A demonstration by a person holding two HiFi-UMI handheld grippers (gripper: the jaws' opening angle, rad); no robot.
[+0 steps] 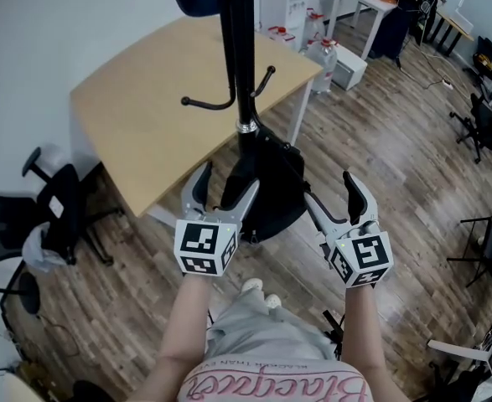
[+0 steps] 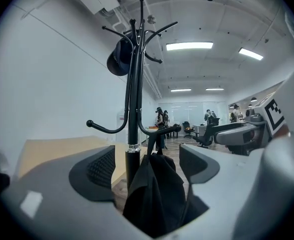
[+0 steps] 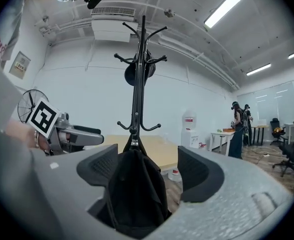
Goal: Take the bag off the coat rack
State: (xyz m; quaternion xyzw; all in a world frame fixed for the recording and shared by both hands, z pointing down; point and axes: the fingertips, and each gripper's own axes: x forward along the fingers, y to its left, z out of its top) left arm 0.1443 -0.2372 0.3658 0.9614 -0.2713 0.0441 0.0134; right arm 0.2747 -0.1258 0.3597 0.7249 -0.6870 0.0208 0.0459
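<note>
The bag [image 1: 271,187] is black, made of soft matte cloth that sags into loose folds. It has a rounded, slack body that narrows at the top into thin straps. It hangs low on the coat rack [image 1: 241,65], with the straps looped over one of the lower curved hooks just beneath the silver ring on the black pole. Its body rests against the pole, above the wooden plank floor [image 1: 396,166]. No print or trim can be made out on it.

The left gripper [image 1: 226,191] is held up to the bag's left side and the right gripper [image 1: 333,198] is near its right side. Both point toward the rack.

In the left gripper view the fingers [image 2: 100,168] stand wide apart. The bag [image 2: 154,194] fills the lower part of the gap between them, with the pole [image 2: 132,109] rising behind it. Neither pad presses on the cloth.

The right gripper view shows the same. Its fingers [image 3: 199,171] are spread wide and the bag [image 3: 134,194] hangs in the opening, nearer the left pad, with nothing gripped.

A dark cap [image 2: 118,59] hangs on an upper hook of the rack. Behind the rack stands a light wooden table [image 1: 137,115], with a black office chair [image 1: 57,208] off to its left.
</note>
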